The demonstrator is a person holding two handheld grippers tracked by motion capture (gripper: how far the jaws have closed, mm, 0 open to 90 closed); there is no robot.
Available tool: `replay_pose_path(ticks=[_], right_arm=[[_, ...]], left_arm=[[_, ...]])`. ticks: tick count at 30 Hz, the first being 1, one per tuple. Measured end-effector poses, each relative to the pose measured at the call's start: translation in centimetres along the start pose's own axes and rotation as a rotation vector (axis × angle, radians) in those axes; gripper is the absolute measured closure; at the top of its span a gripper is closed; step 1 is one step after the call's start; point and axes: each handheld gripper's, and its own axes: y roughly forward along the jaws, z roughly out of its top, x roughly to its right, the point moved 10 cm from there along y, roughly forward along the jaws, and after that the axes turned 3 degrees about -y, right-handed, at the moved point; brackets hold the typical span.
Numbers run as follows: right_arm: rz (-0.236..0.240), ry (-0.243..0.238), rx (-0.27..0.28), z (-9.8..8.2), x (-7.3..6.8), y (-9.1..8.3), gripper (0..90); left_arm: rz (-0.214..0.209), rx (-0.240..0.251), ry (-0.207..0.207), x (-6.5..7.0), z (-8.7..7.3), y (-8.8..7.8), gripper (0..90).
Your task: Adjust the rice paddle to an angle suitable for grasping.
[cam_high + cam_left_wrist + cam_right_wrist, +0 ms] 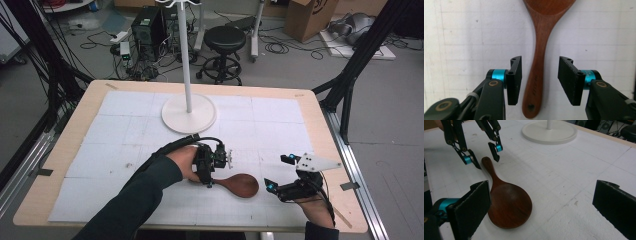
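- On the bench [75, 150], a white gridded mat [130, 130] covers most of the wooden top.
- At the far middle of the mat stands a white stand [189, 112], a round base with a thin upright pole.
- Near the front edge lies a dark wooden spoon [239, 184], flat on the mat, bowl toward the person's right, handle toward the left.
- The left tongs [539, 80] point down over the handle end, spread, one jaw on each side of the handle and neither touching it.
- The right tongs [539, 212] sit just right of the spoon's bowl, spread wide and holding nothing.
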Motion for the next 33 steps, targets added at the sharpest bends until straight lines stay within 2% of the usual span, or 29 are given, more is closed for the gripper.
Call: replay_pose_path(ticks=[9,15,17,19,23,30,33], right_arm=[[0.013,-0.003,-0.009,0.0,-0.3,0.3,0.9],[0.015,-0.004,-0.01,0.0,-0.4,0.4,0.9],[0.022,-0.002,-0.012,0.0,-0.5,0.5,0.9],[0.024,-0.004,-0.016,-0.1,-0.5,0.6,0.9],[0.034,-0.006,-0.029,-0.1,-0.8,1.0,0.9],[0.039,-0.01,-0.034,-0.1,-1.0,1.3,0.9],[0.044,-0.013,-0.039,-0.1,-1.1,1.6,0.9]], left_arm=[[0.022,0.085,-0.086,-0.6,-1.8,-1.9,48.6],[0.027,0.114,-0.129,-0.8,-3.0,-2.5,46.0],[0.033,0.137,-0.157,-0.9,-3.6,-2.9,43.2],[0.039,0.145,-0.162,-1.0,-3.9,-3.1,42.6],[0.049,0.189,-0.211,-1.2,-5.1,-3.7,36.0],[0.053,0.233,-0.254,-1.0,-6.8,-4.1,28.5],[0.08,0.264,-0.289,-1.1,-8.0,-4.4,24.6]])
